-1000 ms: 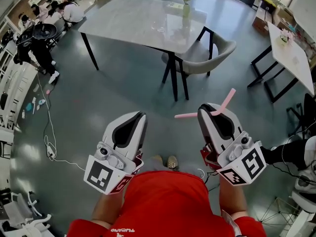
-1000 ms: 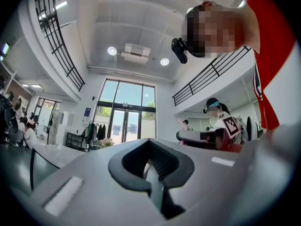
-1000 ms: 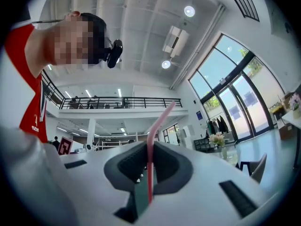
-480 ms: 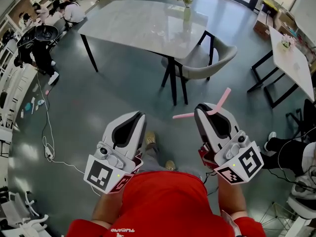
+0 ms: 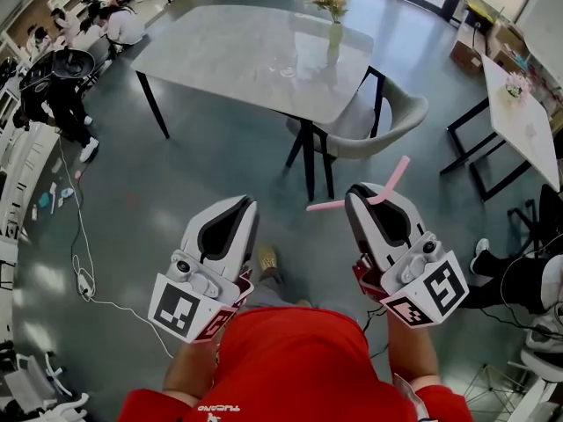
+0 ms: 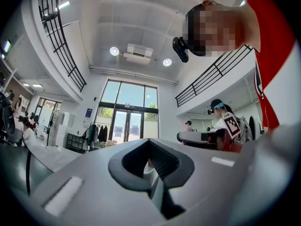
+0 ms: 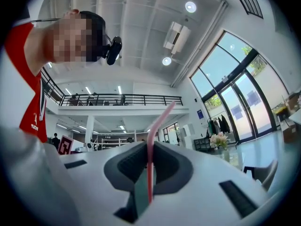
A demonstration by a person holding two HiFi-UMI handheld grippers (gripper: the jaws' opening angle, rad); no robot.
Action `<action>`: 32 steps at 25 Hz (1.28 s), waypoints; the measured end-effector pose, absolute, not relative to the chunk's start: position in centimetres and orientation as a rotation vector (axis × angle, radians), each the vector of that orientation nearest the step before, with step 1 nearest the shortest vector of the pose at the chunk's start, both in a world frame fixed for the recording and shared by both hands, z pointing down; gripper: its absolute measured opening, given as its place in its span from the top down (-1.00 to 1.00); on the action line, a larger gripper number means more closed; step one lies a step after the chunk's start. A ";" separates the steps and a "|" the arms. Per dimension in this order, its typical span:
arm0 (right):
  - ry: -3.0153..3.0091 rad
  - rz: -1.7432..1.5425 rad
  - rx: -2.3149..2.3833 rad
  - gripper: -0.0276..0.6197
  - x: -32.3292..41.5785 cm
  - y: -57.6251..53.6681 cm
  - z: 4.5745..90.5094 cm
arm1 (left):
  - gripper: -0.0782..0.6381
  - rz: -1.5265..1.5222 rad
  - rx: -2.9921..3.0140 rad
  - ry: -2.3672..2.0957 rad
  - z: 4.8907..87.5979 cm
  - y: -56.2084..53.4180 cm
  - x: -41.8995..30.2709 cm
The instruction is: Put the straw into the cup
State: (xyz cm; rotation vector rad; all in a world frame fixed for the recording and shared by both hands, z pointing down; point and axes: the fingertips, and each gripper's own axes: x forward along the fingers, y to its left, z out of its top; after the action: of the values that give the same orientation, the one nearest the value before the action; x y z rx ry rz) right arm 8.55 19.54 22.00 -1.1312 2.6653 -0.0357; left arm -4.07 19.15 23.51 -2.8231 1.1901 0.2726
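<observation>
Straw (image 5: 391, 178), pink and bent, is clamped between the jaws of the right gripper (image 5: 364, 197), with both ends projecting past the tips. Left gripper (image 5: 241, 207) has its jaws pressed together on nothing. Both hang over the floor, short of the grey worktop (image 5: 229, 51) bearing a flower vase (image 5: 333, 26).

Open floor (image 5: 167, 178) from 9 to 12 o'clock, one cable (image 5: 81, 236) trailing at 9. Bench (image 5: 237, 55) at 12, top mostly free, flower vase (image 5: 334, 25) on its far side. Grey chair (image 5: 374, 121) blocks 1 o'clock, nearest the right hand-held gripper (image 5: 366, 192).
</observation>
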 end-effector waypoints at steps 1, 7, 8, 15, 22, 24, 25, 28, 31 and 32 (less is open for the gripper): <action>2.664 -0.036 -1.134 0.85 8.4 18.7 21.9 | 0.77 0.271 -2.824 1.188 23.5 18.3 -4.3; 2.663 -0.053 -1.160 0.85 6.8 13.2 22.1 | 0.76 0.252 -2.838 1.164 23.6 12.7 -5.7; 2.664 -0.058 -1.166 0.85 6.4 12.3 22.1 | 0.77 0.249 -2.840 1.160 23.5 11.8 -6.0; 2.664 -0.064 -1.197 0.85 3.9 6.0 21.8 | 0.77 0.245 -2.843 1.155 23.3 5.4 -9.0; 2.660 -0.062 -1.243 0.85 1.0 -0.3 22.1 | 0.77 0.247 -2.856 1.117 23.5 -1.0 -12.0; 2.654 -0.057 -1.260 0.85 0.3 -2.0 22.0 | 0.77 0.248 -2.860 1.103 23.5 -2.7 -12.9; 2.650 -0.054 -1.269 0.85 0.1 -2.5 22.0 | 0.77 0.249 -2.863 1.097 23.6 -3.2 -13.1; 2.642 -0.050 -1.293 0.85 -0.1 -3.2 22.3 | 0.77 0.252 -2.870 1.086 23.8 -3.9 -13.6; 2.639 -0.045 -1.312 0.85 -0.5 -4.1 22.4 | 0.77 0.265 -2.870 1.086 23.9 -4.8 -14.3; 2.639 -0.042 -1.316 0.85 -0.6 -4.5 22.3 | 0.77 0.270 -2.871 1.089 23.9 -5.2 -14.5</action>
State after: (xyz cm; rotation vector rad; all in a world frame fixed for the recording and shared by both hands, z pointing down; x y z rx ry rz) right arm -0.61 -4.46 22.34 -1.3160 2.6395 -0.0424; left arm -14.53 -5.22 23.93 -2.8708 1.0891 0.2697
